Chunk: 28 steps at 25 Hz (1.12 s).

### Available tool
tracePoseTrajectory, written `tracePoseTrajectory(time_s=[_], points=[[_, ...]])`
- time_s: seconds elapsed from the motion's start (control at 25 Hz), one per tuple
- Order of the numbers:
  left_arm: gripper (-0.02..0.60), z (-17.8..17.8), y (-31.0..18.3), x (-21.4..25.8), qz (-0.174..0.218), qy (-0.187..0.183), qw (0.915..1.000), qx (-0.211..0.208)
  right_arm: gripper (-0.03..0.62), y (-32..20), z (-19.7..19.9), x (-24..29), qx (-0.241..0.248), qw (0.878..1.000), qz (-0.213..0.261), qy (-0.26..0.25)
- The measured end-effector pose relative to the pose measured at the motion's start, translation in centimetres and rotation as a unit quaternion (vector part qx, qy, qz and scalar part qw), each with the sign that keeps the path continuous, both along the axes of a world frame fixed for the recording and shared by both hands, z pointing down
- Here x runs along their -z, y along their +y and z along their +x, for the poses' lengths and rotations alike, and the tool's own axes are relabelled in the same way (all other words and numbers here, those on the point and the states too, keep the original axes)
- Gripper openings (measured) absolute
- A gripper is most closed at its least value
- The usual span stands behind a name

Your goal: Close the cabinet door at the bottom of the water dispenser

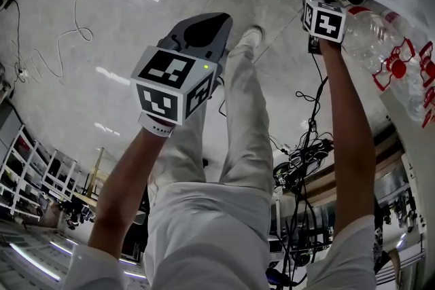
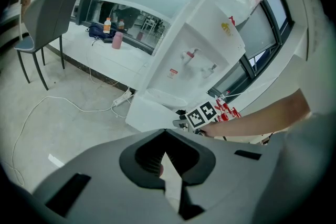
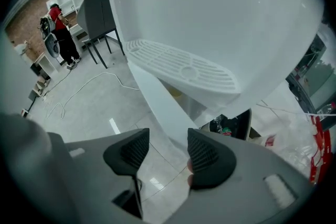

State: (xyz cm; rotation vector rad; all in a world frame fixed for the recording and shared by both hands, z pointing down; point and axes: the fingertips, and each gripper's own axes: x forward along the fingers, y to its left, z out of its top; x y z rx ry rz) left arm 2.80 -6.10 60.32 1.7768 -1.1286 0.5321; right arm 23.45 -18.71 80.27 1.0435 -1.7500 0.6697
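Pale glossy floor, white cable trailing across it, grey chair beside window ledge. I see water dispenser standing on floor, its bottom cabinet door swung open. Right tool: jaws apart, door edge between them, not pinched. Left tool: jaws together, holding nothing, well apart from dispenser.

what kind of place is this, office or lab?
Probably a lab or workshop-type office, indoors: a white water dispenser by large windows, a grey chair, and loose cables tangled over a polished floor.
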Motion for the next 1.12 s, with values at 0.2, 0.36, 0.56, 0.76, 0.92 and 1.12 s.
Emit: tracePoseTrajectory(time_s=[0.2, 0.36, 0.56, 0.76, 0.92, 1.12], points=[[0.002, 0.6, -0.5, 0.0, 0.0, 0.001, 1.0, 0.001, 0.239, -2.2, 1.2, 0.7, -0.034, 0.999, 0.006, 0.006], [0.002, 0.8, -0.7, -0.1, -0.001, 0.002, 1.0, -0.001, 0.239, -3.6, 1.8, 0.8, -0.057, 0.998, 0.013, -0.001], [0.002, 0.7, -0.8, -0.3, -0.002, 0.001, 1.0, -0.002, 0.239, -4.8, 2.2, 1.0, -0.075, 0.997, 0.018, -0.009], [0.002, 0.6, -1.0, -0.2, -0.001, 0.001, 1.0, -0.007, 0.239, -4.7, 2.0, 2.0, -0.091, 0.995, 0.034, -0.018], [0.002, 0.4, -1.0, -0.2, -0.001, 0.001, 0.9999, -0.011, 0.239, -3.0, 0.8, 2.1, -0.088, 0.995, 0.032, -0.026], [0.001, 0.3, -1.1, 0.0, 0.002, 0.001, 0.9999, -0.013, 0.239, -1.7, 0.7, 0.5, -0.096, 0.995, 0.002, -0.019]])
